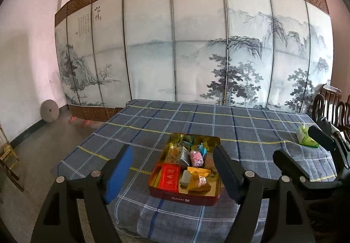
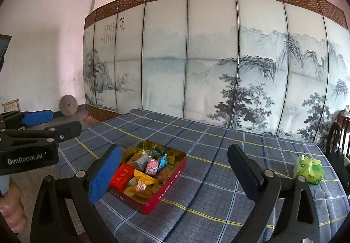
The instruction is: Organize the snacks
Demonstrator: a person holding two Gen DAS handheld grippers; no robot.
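Observation:
A red tin [image 1: 186,198] with a gold inside sits near the front of the checked tablecloth; it also shows in the right wrist view [image 2: 166,190]. It holds several wrapped snacks, among them a red packet [image 1: 169,177], a pink one [image 1: 196,158] and a yellow one [image 1: 198,181]. My left gripper [image 1: 172,175] is open and empty, held above and in front of the tin. My right gripper [image 2: 175,177] is open and empty, to the right of the tin. A green snack pack [image 2: 309,169] lies alone at the table's right side, also in the left wrist view [image 1: 306,139].
A blue checked cloth [image 1: 218,120] covers the table. A painted folding screen [image 1: 196,46] stands behind it. Wooden chairs [image 1: 330,103] stand at the right edge. A round stone disc [image 1: 49,111] leans on the wall at left.

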